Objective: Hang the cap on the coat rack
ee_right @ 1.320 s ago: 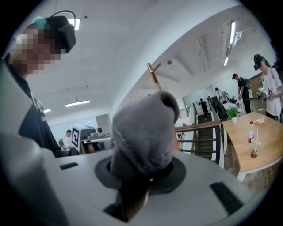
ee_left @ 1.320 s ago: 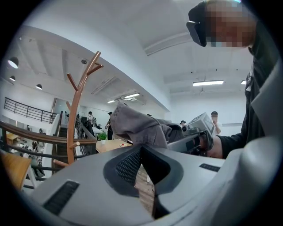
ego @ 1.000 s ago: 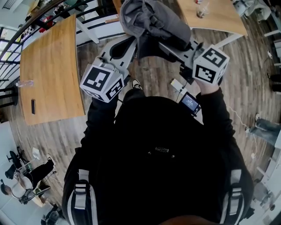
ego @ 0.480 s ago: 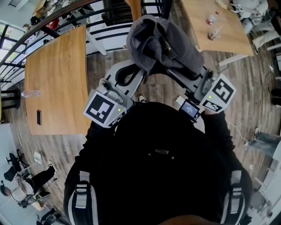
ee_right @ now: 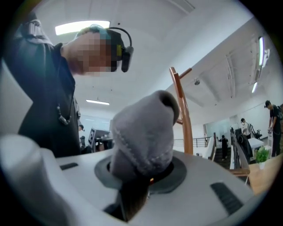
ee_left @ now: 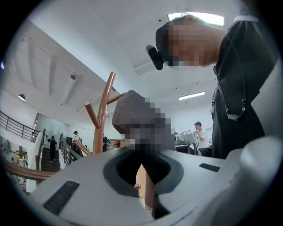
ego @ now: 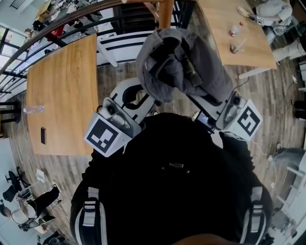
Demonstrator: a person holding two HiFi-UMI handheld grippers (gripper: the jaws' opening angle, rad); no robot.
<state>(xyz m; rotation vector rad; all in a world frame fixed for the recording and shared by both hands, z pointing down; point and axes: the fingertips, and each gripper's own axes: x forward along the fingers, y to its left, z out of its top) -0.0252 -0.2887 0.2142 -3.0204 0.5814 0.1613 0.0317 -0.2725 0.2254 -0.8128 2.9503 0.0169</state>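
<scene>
At the left of the head view stands a pale wooden table (ego: 62,81). A clear plastic bottle (ego: 31,109) lies near its left edge, and a flat dark phone (ego: 43,135) lies closer to its lower left corner. Just off this table's lower right corner is the left gripper (ee_left: 143,170), white-bodied, with a black-and-white marker cube (ego: 102,138) at its rear. Its fingers are pressed together on a dark fold of the soft grey fabric cap (ego: 186,67), which drops down between them in the left gripper view. The cap hangs in the air over the brown plank floor (ego: 270,98), between the right edge of the first table and the lower left corner of a second wooden table (ego: 217,19). It is bunched and rumpled, carried by both grippers from below. Just above it in the head view rises the reddish-brown wooden coat rack (ego: 165,10). In the left gripper view its upright pole and slanting pegs stand just left of the cap. In the right gripper view the top of the cap overlaps the pole, but I cannot tell whether they touch. To the right, the right gripper (ee_right: 139,178) pinches the cap too: thick grey cloth swells out from between its closed fingers. Its own marker cube (ego: 249,120) sits at the lower right. On the second table stands a small clear bottle with a red top (ego: 232,31), away from the edges.
</scene>
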